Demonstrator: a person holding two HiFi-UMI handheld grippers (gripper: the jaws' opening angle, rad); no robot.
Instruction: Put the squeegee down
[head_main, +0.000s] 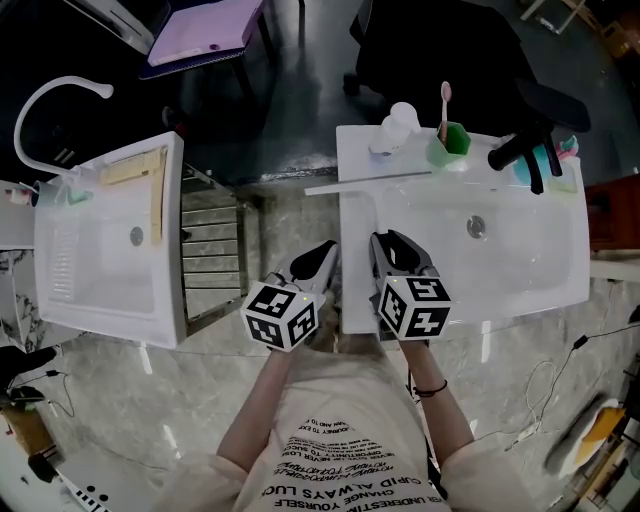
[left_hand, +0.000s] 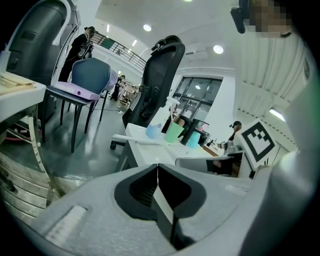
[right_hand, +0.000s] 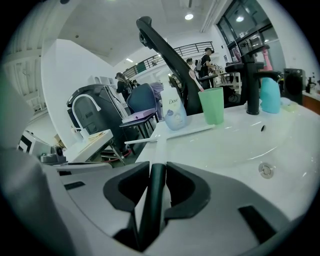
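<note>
My right gripper (head_main: 385, 245) (right_hand: 156, 167) hovers over the near left corner of the right-hand white sink (head_main: 520, 295). A dark round bar (right_hand: 154, 200), apparently the squeegee's handle, stands between its jaws, and both pads lie against it. I cannot see the rest of that tool. A long white bar (head_main: 368, 181) (right_hand: 172, 135) lies flat across the counter beyond, apart from the gripper. My left gripper (head_main: 322, 255) (left_hand: 158, 167) sits beside the sink's left edge, shut with nothing in it.
At the back of the counter stand a Dove bottle (head_main: 395, 128) (right_hand: 175, 112), a green cup (head_main: 450, 142) (right_hand: 212, 105) and a black tap (head_main: 520, 150) (right_hand: 252, 80). A second white sink (head_main: 110, 300) is at the left, with a metal rack (head_main: 210, 250) between. Chairs stand behind.
</note>
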